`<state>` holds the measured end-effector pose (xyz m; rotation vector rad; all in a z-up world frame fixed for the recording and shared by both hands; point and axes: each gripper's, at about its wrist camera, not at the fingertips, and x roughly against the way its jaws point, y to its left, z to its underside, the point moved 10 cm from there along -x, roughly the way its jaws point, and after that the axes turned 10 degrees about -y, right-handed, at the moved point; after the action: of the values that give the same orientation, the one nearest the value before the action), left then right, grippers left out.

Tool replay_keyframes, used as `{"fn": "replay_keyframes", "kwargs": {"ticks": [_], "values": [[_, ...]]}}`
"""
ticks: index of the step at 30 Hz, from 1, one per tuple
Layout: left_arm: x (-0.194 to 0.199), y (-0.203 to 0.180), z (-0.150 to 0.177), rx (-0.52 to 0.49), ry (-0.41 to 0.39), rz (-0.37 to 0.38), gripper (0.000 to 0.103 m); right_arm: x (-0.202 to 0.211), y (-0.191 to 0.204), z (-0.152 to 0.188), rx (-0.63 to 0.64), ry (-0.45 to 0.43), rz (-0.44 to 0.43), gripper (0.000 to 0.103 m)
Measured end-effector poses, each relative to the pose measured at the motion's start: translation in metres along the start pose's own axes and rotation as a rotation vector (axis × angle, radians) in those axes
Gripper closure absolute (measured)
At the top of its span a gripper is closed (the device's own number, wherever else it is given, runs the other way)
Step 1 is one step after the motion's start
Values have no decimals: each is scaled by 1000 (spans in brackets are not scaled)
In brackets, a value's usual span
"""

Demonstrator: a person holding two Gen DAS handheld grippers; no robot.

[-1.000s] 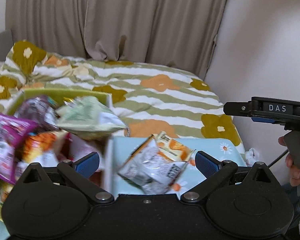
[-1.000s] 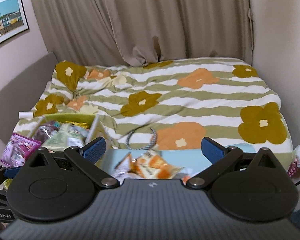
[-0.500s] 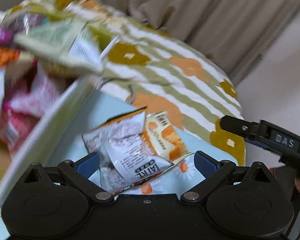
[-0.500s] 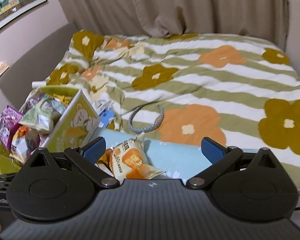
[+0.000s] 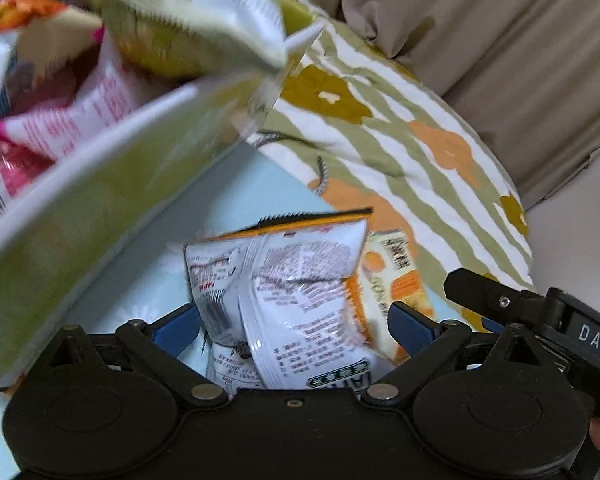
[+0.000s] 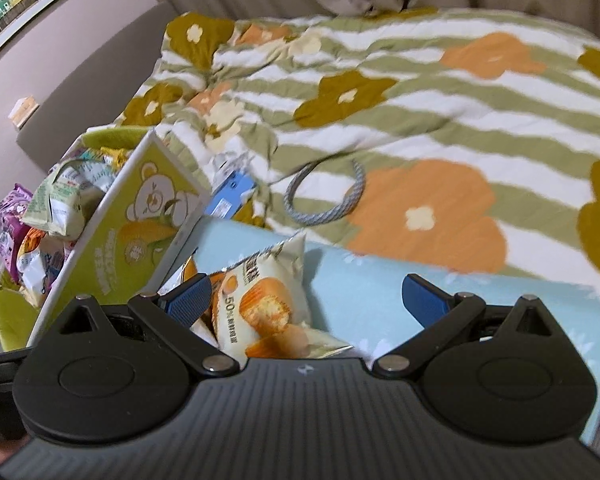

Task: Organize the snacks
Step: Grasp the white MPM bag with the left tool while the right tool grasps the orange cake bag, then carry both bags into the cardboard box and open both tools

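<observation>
In the left wrist view, the left gripper (image 5: 294, 326) stands wide with its jaws just closing slightly; a crinkled white printed snack packet (image 5: 284, 280) lies between the blue pads, not pressed, on the pale blue floral cloth (image 5: 228, 200), beside the green cardboard box (image 5: 80, 208) of mixed snack packs. In the right wrist view, the right gripper (image 6: 306, 300) stands wide and empty-handed, with a cream cake-print snack pouch (image 6: 260, 300) just beside its left pad, near the box.

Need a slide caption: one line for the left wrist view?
Open left tool straddles a white snack packet on the light-blue cloth.
</observation>
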<state>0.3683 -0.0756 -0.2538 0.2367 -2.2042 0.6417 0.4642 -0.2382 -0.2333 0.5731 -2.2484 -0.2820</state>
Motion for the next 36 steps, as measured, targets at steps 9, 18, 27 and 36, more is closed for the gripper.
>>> {"fn": "replay_keyframes", "kwargs": {"ticks": [9,18,27,36], "values": [[-3,9,15,-47,-13,17,23,-25,2,19,8,77,-32,0],[14,19,20,-152,-27,-22,26,-31,11,26,78,89,-70,0],[24,18,23,-237,-48,-53,27,-38,28,34,210,105,-80,0],[28,19,23,-288,-48,-70,27,-52,46,44,321,108,-85,11]]}}
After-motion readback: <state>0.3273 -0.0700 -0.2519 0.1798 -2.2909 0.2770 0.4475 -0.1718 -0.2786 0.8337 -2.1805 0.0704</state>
